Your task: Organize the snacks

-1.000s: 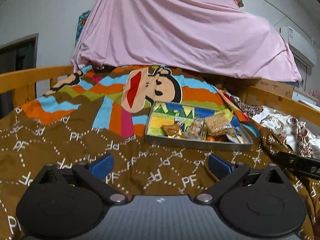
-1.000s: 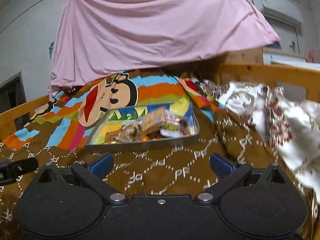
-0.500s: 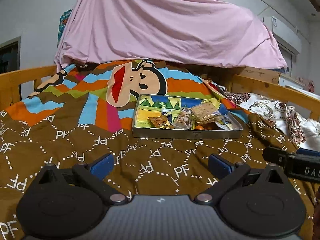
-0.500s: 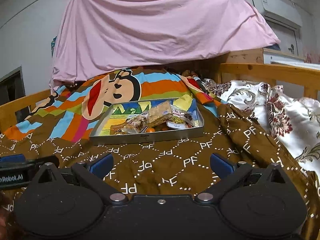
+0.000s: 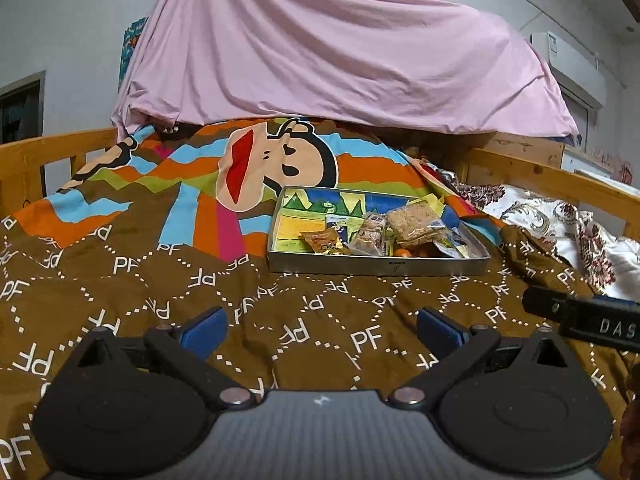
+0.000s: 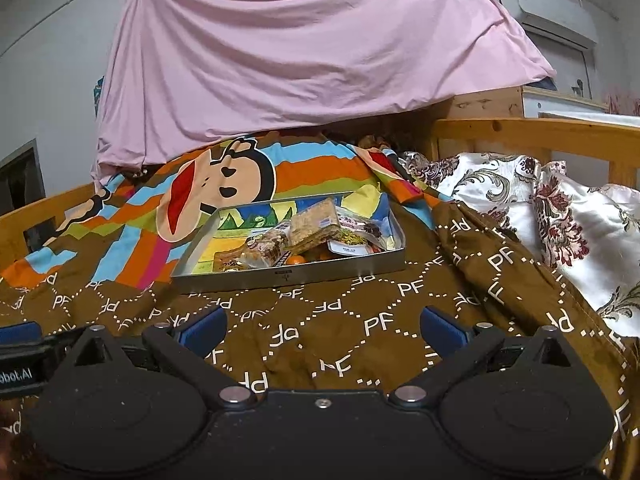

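Bedding came first: one brown quilt [image 5: 320,304] printed with white "PF" letters and a striped cartoon monkey covered the wooden bed. On it, ahead of both tools, sat one shallow rectangular metal tray [image 5: 376,266] with a colourful painted floor. Clear-wrapped snack packets [image 6: 312,228] lay heaped toward its right side, too overlapped to count. The left gripper [image 5: 320,326] and right gripper [image 6: 320,324] hovered over the quilt, blue-padded fingers spread wide, empty.
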A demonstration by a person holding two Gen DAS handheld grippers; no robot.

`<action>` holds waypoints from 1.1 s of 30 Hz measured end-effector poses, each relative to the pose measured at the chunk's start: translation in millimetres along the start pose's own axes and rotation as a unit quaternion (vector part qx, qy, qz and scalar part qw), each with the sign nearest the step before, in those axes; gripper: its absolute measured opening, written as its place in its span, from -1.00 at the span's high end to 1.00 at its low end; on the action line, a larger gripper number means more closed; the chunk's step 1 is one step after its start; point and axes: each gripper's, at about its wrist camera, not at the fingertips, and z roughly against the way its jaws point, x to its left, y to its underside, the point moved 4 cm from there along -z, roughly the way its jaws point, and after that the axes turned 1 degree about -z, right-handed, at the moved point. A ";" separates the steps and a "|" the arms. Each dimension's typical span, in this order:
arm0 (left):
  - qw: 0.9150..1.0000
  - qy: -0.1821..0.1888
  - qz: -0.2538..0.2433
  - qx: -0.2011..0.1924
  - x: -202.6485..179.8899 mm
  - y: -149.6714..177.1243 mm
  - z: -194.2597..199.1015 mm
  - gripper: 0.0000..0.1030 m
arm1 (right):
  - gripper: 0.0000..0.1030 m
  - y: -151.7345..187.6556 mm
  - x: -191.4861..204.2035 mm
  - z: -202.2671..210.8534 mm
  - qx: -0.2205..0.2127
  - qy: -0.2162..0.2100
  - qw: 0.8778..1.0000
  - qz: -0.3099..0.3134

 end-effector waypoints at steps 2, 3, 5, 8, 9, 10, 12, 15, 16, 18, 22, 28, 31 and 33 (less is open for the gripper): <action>1.000 0.001 0.003 -0.001 1.0 -0.8 -0.1 -0.99 | -0.99 0.0 0.3 0.0 0.000 0.000 1.000 0.002; 1.000 0.000 0.002 -0.001 1.3 -1.0 -0.5 -0.99 | -0.99 -0.1 0.7 -0.2 0.000 0.000 1.000 0.003; 1.000 -0.002 0.002 -0.001 1.8 -1.3 -0.8 -0.99 | -0.99 0.1 1.4 -0.4 0.000 0.000 1.000 0.005; 1.000 -0.001 0.005 -0.001 3.4 -1.7 -0.9 -0.99 | -0.99 0.1 2.2 0.0 0.000 -0.003 1.000 0.009; 1.000 -0.001 0.006 0.000 3.7 -1.8 -1.0 -0.99 | -0.99 0.0 2.8 0.4 -0.001 -0.003 1.000 0.011; 1.000 -0.001 0.006 0.000 4.0 -1.9 -1.2 -0.99 | -0.99 -0.2 3.4 0.4 -0.002 -0.004 1.000 0.012; 1.000 -0.002 0.007 0.000 4.5 -1.9 -1.1 -0.99 | -0.99 0.2 4.4 0.2 -0.001 -0.006 1.000 0.015; 1.000 -0.002 0.008 0.000 4.2 -2.1 -0.9 -0.99 | -0.99 1.3 5.6 -1.1 0.004 -0.009 1.000 0.018; 1.000 -0.002 0.009 0.000 4.0 -2.2 -0.9 -0.99 | -0.99 1.8 6.2 -1.3 0.006 -0.009 1.000 0.020; 1.000 -0.003 0.010 0.001 4.2 -2.7 -1.3 -0.99 | -0.99 2.3 6.3 -1.7 0.008 -0.010 1.000 0.022; 1.000 -0.005 0.010 0.004 4.3 -1.7 -2.2 -0.99 | -0.99 4.5 6.3 -5.9 0.021 -0.006 0.999 0.025; 1.000 -0.010 0.007 0.015 4.4 1.2 -5.3 -0.99 | -0.99 7.3 7.2 -8.2 0.030 -0.007 0.999 0.029; 1.000 -0.013 0.006 0.017 4.5 2.3 -5.8 -0.99 | -0.99 7.7 7.4 -9.4 0.033 -0.007 0.999 0.029; 1.000 -0.014 0.006 0.018 4.8 2.5 -6.0 -0.99 | -0.99 7.9 7.0 -9.6 0.034 -0.006 0.999 0.028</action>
